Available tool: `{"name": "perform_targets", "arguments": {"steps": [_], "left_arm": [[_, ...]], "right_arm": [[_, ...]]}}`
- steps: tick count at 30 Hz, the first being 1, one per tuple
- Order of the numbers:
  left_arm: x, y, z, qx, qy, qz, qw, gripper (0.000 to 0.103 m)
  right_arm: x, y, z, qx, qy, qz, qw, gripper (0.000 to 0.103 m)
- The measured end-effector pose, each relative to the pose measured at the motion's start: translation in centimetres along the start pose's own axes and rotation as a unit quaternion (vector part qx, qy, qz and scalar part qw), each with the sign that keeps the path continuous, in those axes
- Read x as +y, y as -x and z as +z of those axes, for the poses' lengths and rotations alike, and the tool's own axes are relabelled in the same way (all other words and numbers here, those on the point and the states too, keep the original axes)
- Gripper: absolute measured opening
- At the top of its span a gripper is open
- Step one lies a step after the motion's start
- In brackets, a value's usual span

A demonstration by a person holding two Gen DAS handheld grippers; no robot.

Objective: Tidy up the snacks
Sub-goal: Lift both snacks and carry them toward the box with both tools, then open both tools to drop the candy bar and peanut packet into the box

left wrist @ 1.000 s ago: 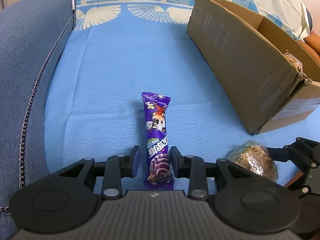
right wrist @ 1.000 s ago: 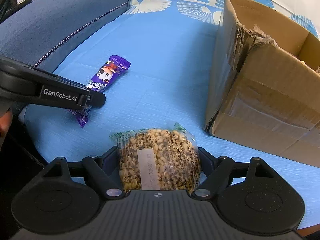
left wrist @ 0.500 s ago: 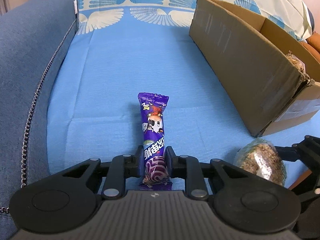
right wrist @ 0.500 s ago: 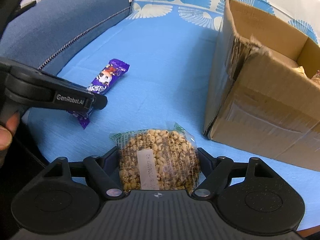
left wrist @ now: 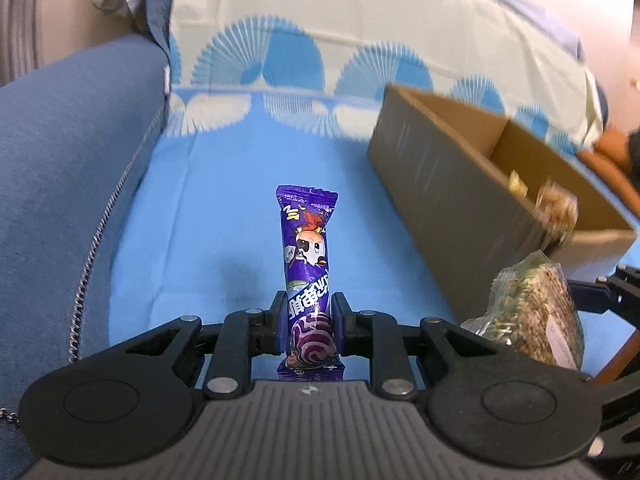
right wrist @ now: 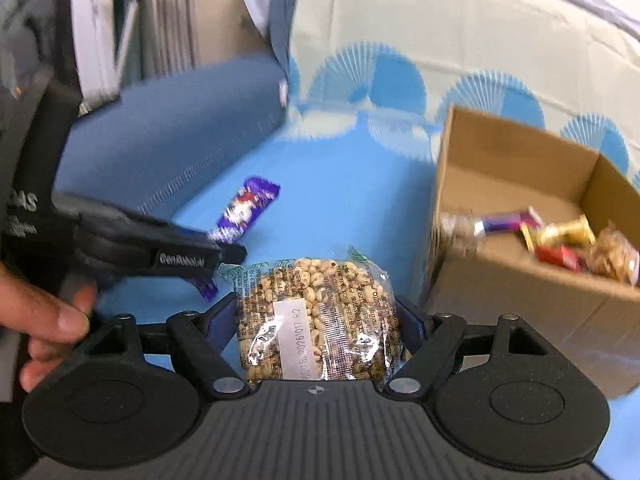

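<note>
My left gripper (left wrist: 308, 320) is shut on a purple snack bar (left wrist: 307, 256) and holds it above the blue sofa cover, its free end pointing away from me. The bar also shows in the right wrist view (right wrist: 246, 210), held by the left gripper (right wrist: 224, 258). My right gripper (right wrist: 316, 320) is shut on a clear bag of puffed grain (right wrist: 316, 312) and holds it off the cover. The bag shows at the right of the left wrist view (left wrist: 532, 316). An open cardboard box (right wrist: 516, 312) stands to the right with several wrapped snacks (right wrist: 560, 236) inside.
The blue sofa cover (left wrist: 224, 208) stretches ahead, with a patterned backrest (left wrist: 360, 40) behind. A blue sofa armrest (left wrist: 60, 168) rises on the left. The box (left wrist: 452, 208) stands right of the bar. A hand (right wrist: 44, 320) grips the left gripper's handle.
My left gripper closed on the purple bar and lifted it off the cover. Both grippers have risen and tilted up; the box's inside now shows.
</note>
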State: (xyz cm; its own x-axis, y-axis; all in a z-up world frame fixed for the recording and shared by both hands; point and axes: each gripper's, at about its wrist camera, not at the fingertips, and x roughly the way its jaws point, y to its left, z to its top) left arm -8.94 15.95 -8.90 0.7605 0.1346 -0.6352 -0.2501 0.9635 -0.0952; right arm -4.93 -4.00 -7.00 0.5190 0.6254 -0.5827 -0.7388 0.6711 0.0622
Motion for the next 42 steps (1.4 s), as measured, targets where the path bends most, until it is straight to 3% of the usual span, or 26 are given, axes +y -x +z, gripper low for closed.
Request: {"name": "perform_targets", "arguments": {"steps": [8,14,23,30,37,38,40,41,42], "left_arm": [[0.0,2.7,0.6,-0.045,0.037,-0.002,0.9983,0.024],[-0.5,3.7,0.9,-0.038,0.064,0.006,0.9972,0.024],[-1.6,4.3,3.4,-0.033,0.08,0.022,0.996,0.024],[-7.0,3.5,8.6,-0.043,0.053,0.004,0.9976,0.024],[-16.1,2.0,15.7,-0.09,0.018,-0.06,0.994,0.025],[-17.2,1.7,16.5,-0.093,0.015,-0.07,0.9931,0.026],[-19.2,1.3,17.9,-0.096,0.013,-0.093,0.991,0.053],[-19.9,1.2,18.2,-0.098,0.015,-0.1,0.99,0.071],[-20.4,1.2,18.1,-0.101,0.018,-0.105,0.9892,0.075]], "right_arm": [[-1.7,3.3,1.4,-0.083,-0.013,0.02,0.996,0.081],[-3.5,4.4,3.0,-0.132,-0.028,0.025,0.991,0.081],[-7.9,5.0,3.7,-0.165,-0.1,0.015,0.981,0.081],[-11.8,5.8,3.9,-0.208,-0.175,-0.045,0.961,0.081],[-15.9,6.9,3.3,-0.246,-0.228,-0.159,0.929,0.083],[-16.5,6.9,3.1,-0.248,-0.236,-0.173,0.923,0.084],[-17.9,7.0,2.8,-0.248,-0.255,-0.189,0.915,0.095],[-18.5,7.0,2.5,-0.244,-0.267,-0.194,0.912,0.1],[-19.1,6.9,2.3,-0.239,-0.279,-0.196,0.909,0.1]]}}
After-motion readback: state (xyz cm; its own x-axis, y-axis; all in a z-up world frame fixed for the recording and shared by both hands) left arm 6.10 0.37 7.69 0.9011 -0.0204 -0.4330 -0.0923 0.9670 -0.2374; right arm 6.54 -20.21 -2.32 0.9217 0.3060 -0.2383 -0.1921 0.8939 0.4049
